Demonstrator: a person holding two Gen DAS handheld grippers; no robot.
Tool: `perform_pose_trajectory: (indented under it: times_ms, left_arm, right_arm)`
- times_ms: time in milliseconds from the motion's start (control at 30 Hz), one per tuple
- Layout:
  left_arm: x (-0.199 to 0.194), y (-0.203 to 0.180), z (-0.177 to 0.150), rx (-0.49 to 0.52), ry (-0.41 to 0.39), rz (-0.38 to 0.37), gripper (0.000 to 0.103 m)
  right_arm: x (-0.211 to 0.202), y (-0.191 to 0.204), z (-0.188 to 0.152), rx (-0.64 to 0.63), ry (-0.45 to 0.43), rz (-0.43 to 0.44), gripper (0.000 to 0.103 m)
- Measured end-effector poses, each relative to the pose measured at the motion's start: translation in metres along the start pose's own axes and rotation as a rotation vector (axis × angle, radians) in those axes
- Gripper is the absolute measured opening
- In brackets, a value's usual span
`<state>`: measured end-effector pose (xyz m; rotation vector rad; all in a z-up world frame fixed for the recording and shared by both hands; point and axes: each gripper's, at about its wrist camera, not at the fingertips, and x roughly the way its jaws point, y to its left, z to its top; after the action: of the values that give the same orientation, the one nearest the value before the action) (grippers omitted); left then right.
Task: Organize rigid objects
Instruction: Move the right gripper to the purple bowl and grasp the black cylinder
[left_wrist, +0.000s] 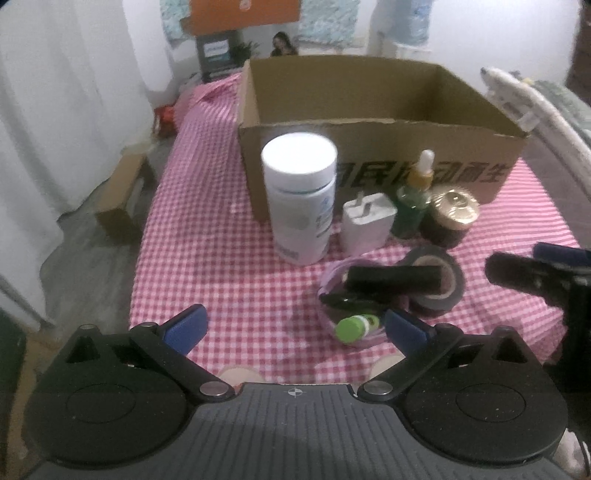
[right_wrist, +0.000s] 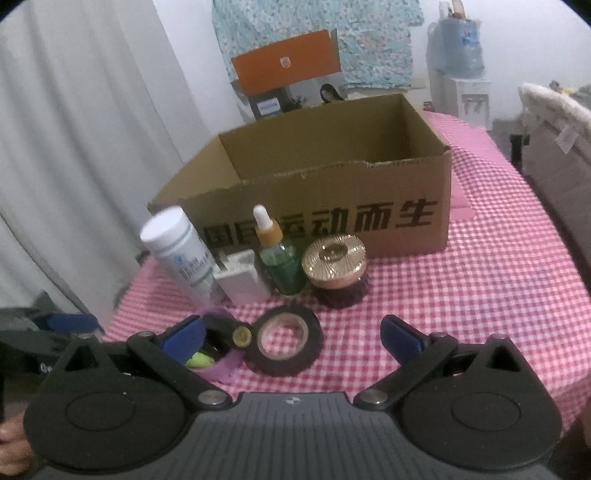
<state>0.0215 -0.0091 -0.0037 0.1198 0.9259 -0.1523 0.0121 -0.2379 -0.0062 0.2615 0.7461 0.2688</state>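
On the table (right_wrist: 480, 288), a cardboard box (right_wrist: 332, 192) stands behind a row: bottle (right_wrist: 181, 254), charger (right_wrist: 242, 282), dropper bottle (right_wrist: 280, 266), jar (right_wrist: 336, 271). Tape roll (right_wrist: 284, 341) lies before them.

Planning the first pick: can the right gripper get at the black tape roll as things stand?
Probably yes. The right gripper is open, with the black tape roll lying flat just ahead between its fingers, nothing on top. The purple dish touches its left side, so that finger has little room.

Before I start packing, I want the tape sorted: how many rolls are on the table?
2: black tape roll lying flat before the gold-lidded jar; purple tape roll left of it, holding small items.
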Motion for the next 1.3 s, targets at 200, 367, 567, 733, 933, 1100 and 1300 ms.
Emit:
perform_pose_trajectory:
  times_ms: [200,367,567,733,933,1100,1300]
  left_arm:
    - [0.002,-0.007,0.0,0.048,-0.011,-0.063,0.095]
    - [0.002,-0.01,0.0,0.086,-0.021,-0.087,0.084]
    - [0.01,-0.012,0.005,0.107,-0.014,-0.114,0.07]
    - [0.018,-0.012,0.013,0.103,0.006,-0.138,0.064]
    - [0.025,-0.014,0.018,0.107,0.031,-0.153,0.057]
    - [0.027,-0.015,0.017,0.108,0.048,-0.15,0.049]
    - [0.027,-0.018,0.015,0.121,0.046,-0.142,0.049]
  right_arm:
    - [0.006,-0.007,0.005,0.05,0.041,0.092,0.08]
    - [0.017,-0.004,0.005,0.091,0.089,0.169,0.068]
    - [0.036,-0.004,0.004,0.137,0.135,0.209,0.057]
    - [0.053,-0.016,0.001,0.243,0.191,0.247,0.043]
    - [0.066,-0.025,-0.001,0.324,0.213,0.289,0.036]
    - [0.068,-0.028,-0.003,0.357,0.212,0.325,0.029]
    - [0.066,-0.027,-0.004,0.354,0.19,0.342,0.026]
